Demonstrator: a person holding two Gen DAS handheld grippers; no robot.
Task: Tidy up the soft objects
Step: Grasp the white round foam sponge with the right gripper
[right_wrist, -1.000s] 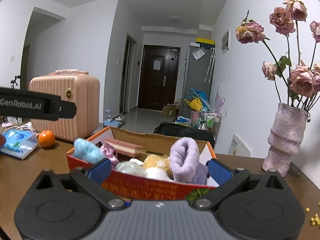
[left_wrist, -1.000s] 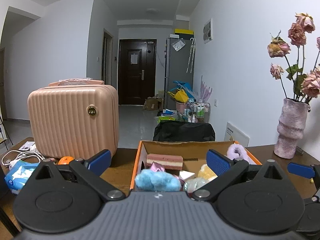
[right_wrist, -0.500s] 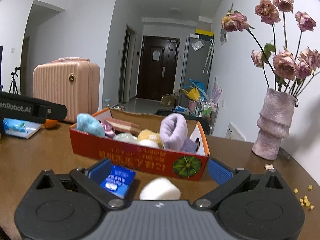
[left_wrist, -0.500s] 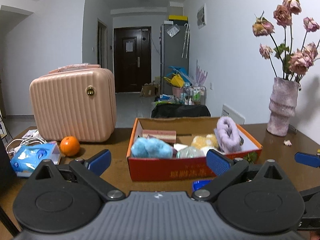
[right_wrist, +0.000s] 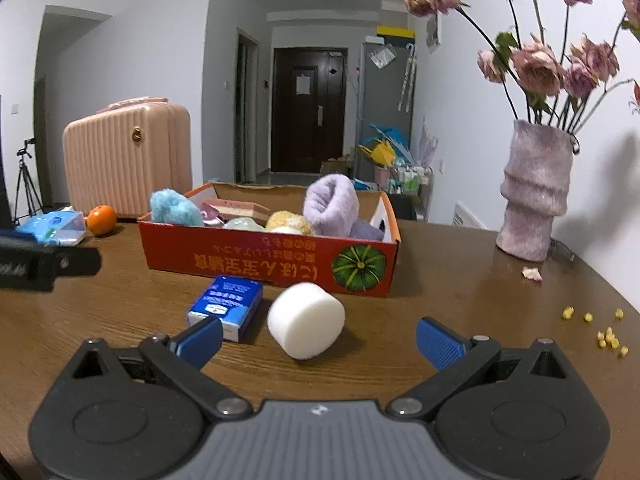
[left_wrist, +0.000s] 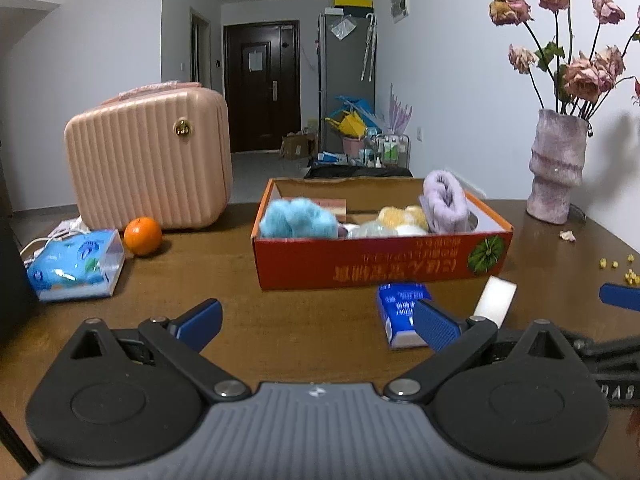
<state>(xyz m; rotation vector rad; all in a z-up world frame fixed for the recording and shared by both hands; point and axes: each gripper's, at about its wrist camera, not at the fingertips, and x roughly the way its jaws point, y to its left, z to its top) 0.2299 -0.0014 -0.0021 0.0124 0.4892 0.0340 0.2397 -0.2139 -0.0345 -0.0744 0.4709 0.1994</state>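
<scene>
A cardboard box is sitting on the table, and a rolled towel, a fluffy ball, a sponge cake block and other soft items are lying inside it. Just in front of the box, a small tissue pack is lying left of a foam cylinder. A vase is standing to the right of the box. To the left, an orange is resting before a suitcase, with a wipes pack lying left of the orange
</scene>
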